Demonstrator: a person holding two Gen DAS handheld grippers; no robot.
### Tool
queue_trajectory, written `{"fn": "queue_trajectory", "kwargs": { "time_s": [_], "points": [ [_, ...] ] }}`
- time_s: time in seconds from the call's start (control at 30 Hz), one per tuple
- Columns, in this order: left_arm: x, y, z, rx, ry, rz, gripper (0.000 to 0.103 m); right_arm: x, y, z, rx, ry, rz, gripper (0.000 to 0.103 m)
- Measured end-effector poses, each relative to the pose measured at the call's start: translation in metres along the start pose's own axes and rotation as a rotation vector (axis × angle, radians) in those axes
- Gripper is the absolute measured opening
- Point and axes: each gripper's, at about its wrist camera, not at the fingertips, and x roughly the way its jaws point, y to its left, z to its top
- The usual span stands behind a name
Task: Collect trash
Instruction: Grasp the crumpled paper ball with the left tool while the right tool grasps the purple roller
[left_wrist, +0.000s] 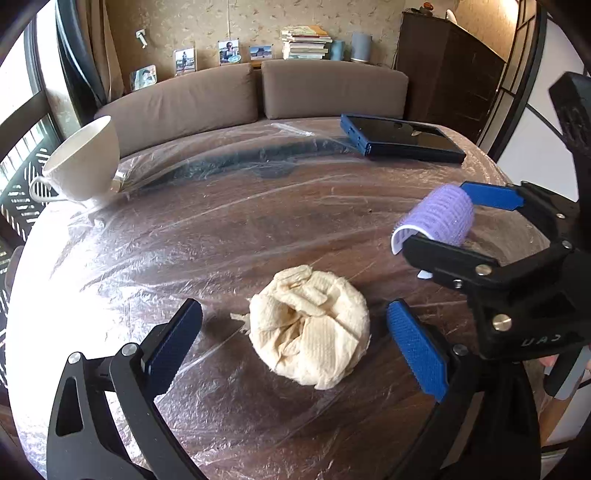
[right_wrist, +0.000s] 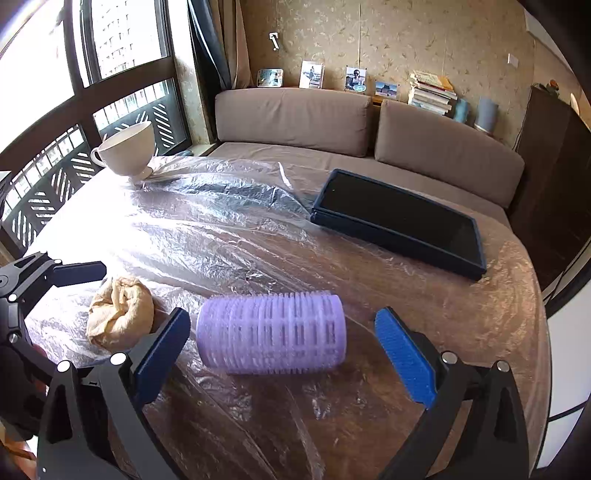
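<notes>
Taking the crumpled paper wad (left_wrist: 309, 325) as our landmark and working from left to right, we are seeing a white cup (left_wrist: 83, 162) standing far off to its left at the rear edge of the tabletop (left_wrist: 221, 229), which is lying under a sheet of wrinkled clear plastic film (left_wrist: 236, 166). We are holding the left gripper (left_wrist: 295, 343) low over the wad, its fingers (left_wrist: 173, 343) spread wide with one on each side of the paper and neither touching it, so nothing is gripped yet. Just right of the wad and a little beyond it, the purple hair roller (right_wrist: 271, 330) is lying on its side on the film, and we are bringing the right gripper (right_wrist: 282, 354) around it in the same way: fingers (right_wrist: 404, 360) gaping wide, the roller sitting between them but apart from both pads. Further back and to the right of the wad, a dark blue tray (right_wrist: 402, 221) is resting empty near the far edge. We are judging that the step in hand is the first pickup, both pieces framed and neither taken. The next move is calling for a slight advance and a steady squeeze; the wad should be crushing easily, while the roller may be rolling away if one pad meets it first. The tray is looking like the likely place for the trash, though we are only guessing.
</notes>
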Motion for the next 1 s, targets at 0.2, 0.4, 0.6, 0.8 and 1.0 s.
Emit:
{"fn": "queue_trajectory", "kwargs": {
  "time_s": [0.2, 0.4, 0.6, 0.8, 1.0],
  "points": [
    [0.003, -0.004, 0.002, 0.030, -0.006, 0.020, 0.089, 0.003, 0.001, 0.001, 0.014, -0.003, 0.013, 0.098],
    [0.001, 0.003, 0.002, -0.004, -0.011, -0.003, 0.077, 0.005, 0.000, -0.001, 0.031, 0.006, 0.022, 0.089],
    [-0.004, 0.004, 0.002, -0.019, -0.010, -0.021, 0.057, 0.008, -0.005, -0.005, 0.083, 0.028, 0.055, 0.073],
    [-0.008, 0.008, 0.001, -0.061, -0.009, -0.063, 0.052, 0.002, -0.009, -0.007, 0.124, 0.023, 0.084, 0.072],
    [-0.014, 0.010, 0.003, -0.082, -0.023, -0.069, 0.052, -0.006, -0.008, -0.008, 0.139, 0.019, 0.093, 0.072]
  ]
}}
